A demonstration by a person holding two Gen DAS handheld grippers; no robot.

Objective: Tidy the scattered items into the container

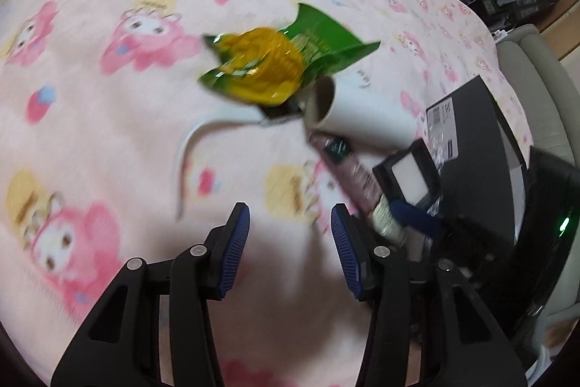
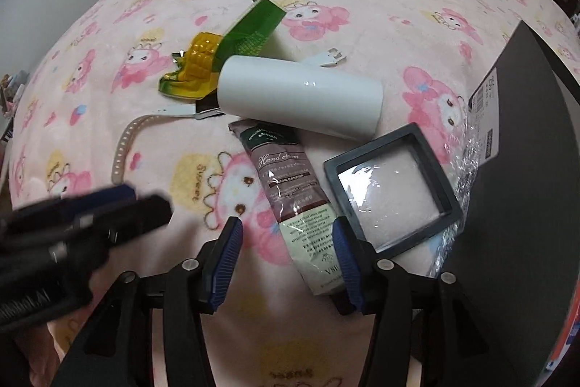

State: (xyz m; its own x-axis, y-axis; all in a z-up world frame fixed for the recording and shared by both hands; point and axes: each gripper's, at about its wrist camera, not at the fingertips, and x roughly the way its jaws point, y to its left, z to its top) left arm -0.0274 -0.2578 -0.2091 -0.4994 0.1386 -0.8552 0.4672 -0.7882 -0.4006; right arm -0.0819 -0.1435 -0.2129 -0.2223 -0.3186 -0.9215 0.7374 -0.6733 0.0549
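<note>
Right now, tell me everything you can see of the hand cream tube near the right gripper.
The hand cream tube is a flat squeeze tube, glossy like plastic: dark brown-mauve over its upper part with "Hand" in white script, pale green toward the near end. It lies flat on the pink cartoon blanket, running diagonally. Its far crimped end sits under or against the white roll; the black square frame lies close beside it. Its near end lies between the open fingers of the right gripper, against the right-hand pad; not clamped.

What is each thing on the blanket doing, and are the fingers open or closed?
Left gripper: open, empty.
Right gripper: open, straddling the tube's end.
Hand cream tube: lying flat.
White roll: on its side.
Corn packet: lying crumpled.
Black frame: lying flat.
White strap: lying curved.
</note>
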